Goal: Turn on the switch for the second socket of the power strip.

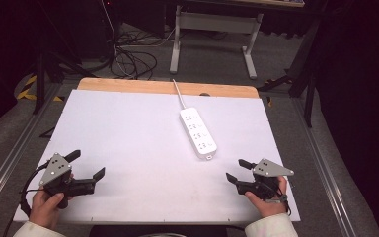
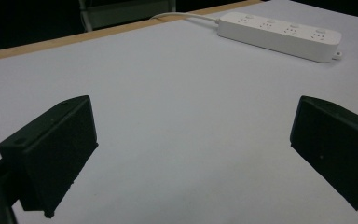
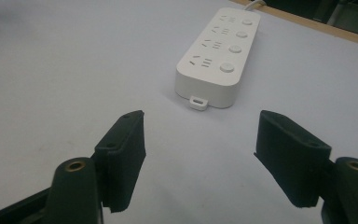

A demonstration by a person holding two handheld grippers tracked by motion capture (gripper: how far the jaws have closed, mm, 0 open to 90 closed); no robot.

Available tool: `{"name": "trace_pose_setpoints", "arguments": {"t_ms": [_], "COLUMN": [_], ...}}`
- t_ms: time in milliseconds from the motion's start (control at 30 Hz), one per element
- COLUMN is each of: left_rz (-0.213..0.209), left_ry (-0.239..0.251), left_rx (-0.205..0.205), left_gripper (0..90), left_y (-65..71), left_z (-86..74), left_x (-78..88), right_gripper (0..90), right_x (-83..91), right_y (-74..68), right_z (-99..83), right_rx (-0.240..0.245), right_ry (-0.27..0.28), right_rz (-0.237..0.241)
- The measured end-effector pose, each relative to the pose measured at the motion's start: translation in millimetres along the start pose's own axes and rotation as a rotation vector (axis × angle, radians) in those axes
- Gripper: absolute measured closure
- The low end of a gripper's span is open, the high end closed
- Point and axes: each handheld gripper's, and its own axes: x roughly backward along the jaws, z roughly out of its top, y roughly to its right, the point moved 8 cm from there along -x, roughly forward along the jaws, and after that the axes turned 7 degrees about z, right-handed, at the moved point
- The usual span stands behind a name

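reaching for the power strip, both hands empty

the table (image 1: 128, 148) under its white cover is the biggest thing in front of me, and the only loose thing on it is the white power strip (image 1: 198, 133), lying flat at about 1 o'clock from the middle of the table, its cord (image 1: 177, 91) running off over the far wooden edge at 12. it has four outlets, each with its own round button, and a small tab on the near end that points toward my right side.

my right gripper (image 1: 239, 170) rests near the table's 5 o'clock corner, jaws spread wide with nothing between them; in the right gripper view the strip (image 3: 219, 49) sits straight ahead at 12, near but not touching. my left gripper (image 1: 89, 163) is at 7 o'clock, jaws also released and empty, well apart from the strip (image 2: 279, 35).

i judge the right hand is the one to go. best to come in square across the strip's narrow width, keep low, and close on the side walls, not the buttons.

no containers here, so nothing is held in anything.
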Motion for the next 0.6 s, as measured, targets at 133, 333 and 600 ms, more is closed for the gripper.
{"name": "trace_pose_setpoints", "arguments": {"t_ms": [133, 333, 600], "left_rz": [0.000, -0.005, 0.026], "left_ry": [0.013, 0.022, 0.044], "left_rx": [-0.020, -0.036, -0.068], "left_gripper": [1.0, 1.0, 1.1], "left_y": [0.7, 0.3, 3.3], "left_z": [-0.5, -0.3, 3.7], "left_x": [0.2, 1.8, 4.0], "right_gripper": [33.5, 33.2, 34.4], "right_x": [-0.3, -0.8, -2.4], "right_y": [-0.1, -0.9, -5.2], "right_z": [-0.1, -0.4, 1.2], "right_rx": [-0.003, 0.004, 0.009], "right_ry": [0.000, -0.006, -0.011], "right_rz": [0.002, 0.011, 0.038]}}
